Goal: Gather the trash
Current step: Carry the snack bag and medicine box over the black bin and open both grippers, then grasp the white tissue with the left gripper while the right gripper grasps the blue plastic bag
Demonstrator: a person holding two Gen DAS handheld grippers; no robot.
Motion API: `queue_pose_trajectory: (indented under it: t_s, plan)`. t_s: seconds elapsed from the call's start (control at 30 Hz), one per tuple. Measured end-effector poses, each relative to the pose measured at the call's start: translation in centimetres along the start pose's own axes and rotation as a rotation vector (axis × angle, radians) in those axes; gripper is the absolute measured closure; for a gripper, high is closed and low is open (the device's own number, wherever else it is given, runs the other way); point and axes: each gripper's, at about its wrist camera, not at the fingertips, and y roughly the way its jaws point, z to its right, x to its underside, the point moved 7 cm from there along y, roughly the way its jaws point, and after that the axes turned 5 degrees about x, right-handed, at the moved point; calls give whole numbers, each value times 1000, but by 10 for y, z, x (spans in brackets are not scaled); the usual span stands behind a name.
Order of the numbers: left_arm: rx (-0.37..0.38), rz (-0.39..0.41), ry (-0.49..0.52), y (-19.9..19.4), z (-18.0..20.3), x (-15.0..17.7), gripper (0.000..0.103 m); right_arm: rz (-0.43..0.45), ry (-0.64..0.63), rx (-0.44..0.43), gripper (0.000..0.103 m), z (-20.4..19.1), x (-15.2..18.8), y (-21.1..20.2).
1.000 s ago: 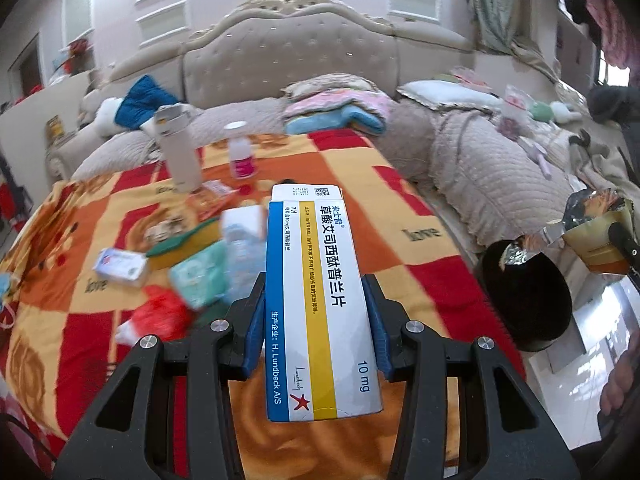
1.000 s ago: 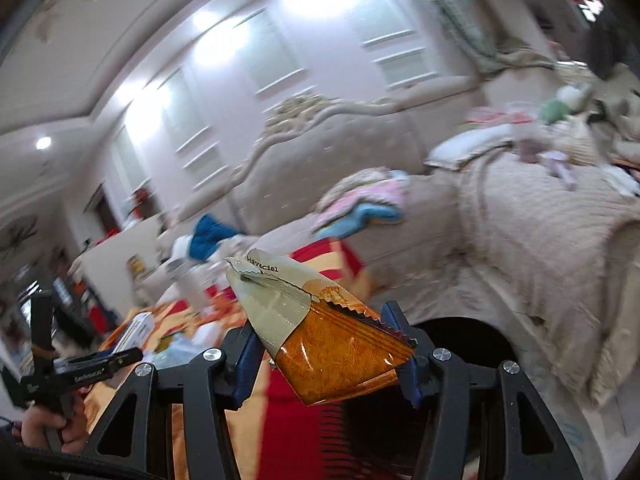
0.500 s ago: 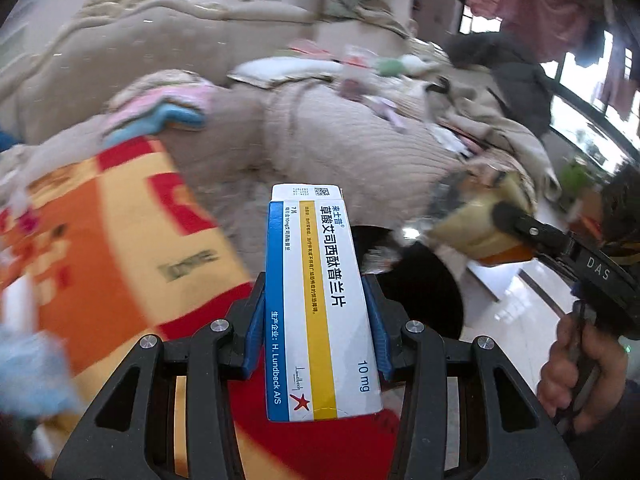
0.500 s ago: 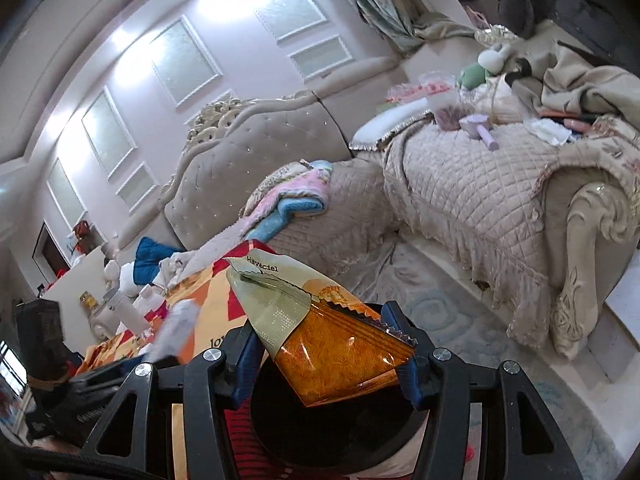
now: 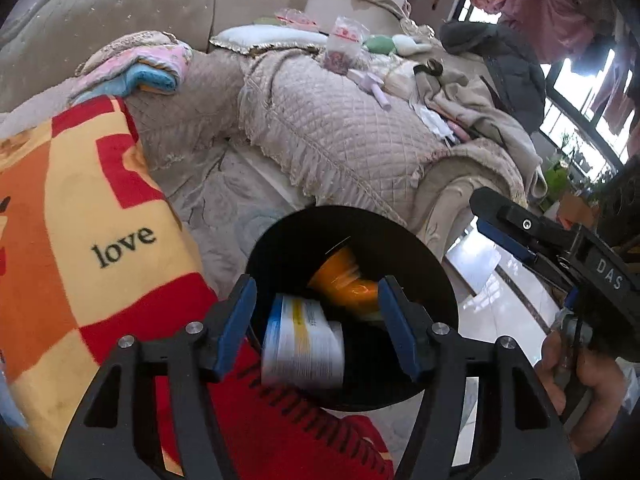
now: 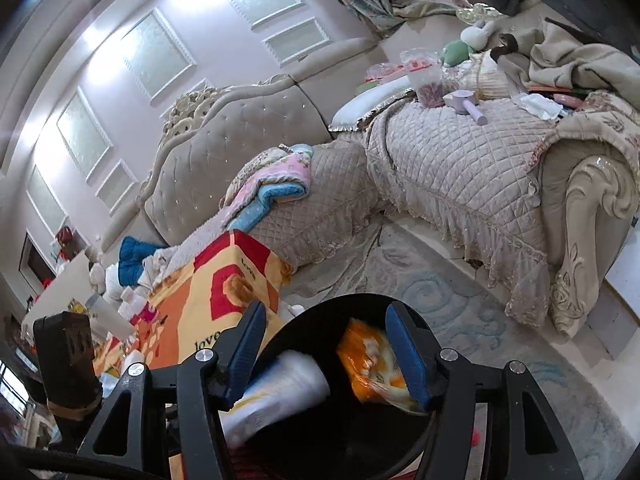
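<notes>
A: What's the big picture here?

B: A beige quilted sofa (image 5: 340,128) fills the far side, and a red and orange blanket (image 5: 80,220) lies to the left. A black bin (image 5: 432,264) stands on the floor, near, right under both tools.

A: And the trash?

B: A white medicine box (image 5: 302,344) with a blue and yellow stripe and an orange snack wrapper (image 5: 346,280) both show blurred against the bin's dark inside. They look to be dropping in. The box is to the left and the wrapper to the right, with the box's long side running roughly near to far.

A: The tongs?

B: The left gripper (image 5: 314,320) has just been opening. Its jaws stand apart from the box, so it has let go. The right gripper (image 6: 328,348) has also just been opening and looks released too, though the wrapper is close by its right pad.

A: What next?

B: Probably back to the blanket at far left, where more litter (image 6: 120,312) lies. The left gripper seems nearer to it, and the bin rim and blanket edge sit between.
</notes>
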Motion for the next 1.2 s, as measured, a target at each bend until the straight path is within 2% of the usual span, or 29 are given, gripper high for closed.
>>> queue_pose_trajectory:
  t_s: [0.13, 0.33, 0.5, 0.63, 0.73, 0.87, 0.97, 1.07, 1.2]
  plan:
    - [-30, 25, -54, -11, -15, 1, 41, 20, 4, 4, 43, -4, -2, -4]
    - [-116, 102, -111, -62, -41, 12, 41, 60, -28, -24, 41, -30, -1, -13]
    - [-224, 186, -135, -126, -65, 29, 41, 62, -106, -75, 36, -79, 13, -14]
    - [-309, 235, -194, -182, -107, 44, 41, 46, -180, -157, 33, -134, 33, -11]
    - [-365, 282, -234, -227, -143, 54, 41, 27, -264, -218, 25, -177, 54, -7]
    - [-504, 328, -300, -290, -205, 89, 41, -33, -372, -329, 13, -230, 86, 4]
    - [-601, 328, -365, -319, -245, 132, 41, -93, -411, -413, 11, -267, 113, 15]
    - [-623, 299, -421, -323, -271, 176, 41, -137, -425, -451, 10, -296, 136, 28]
    - [-615, 278, -453, -312, -280, 209, 41, -182, -474, -462, 10, -330, 165, 46]
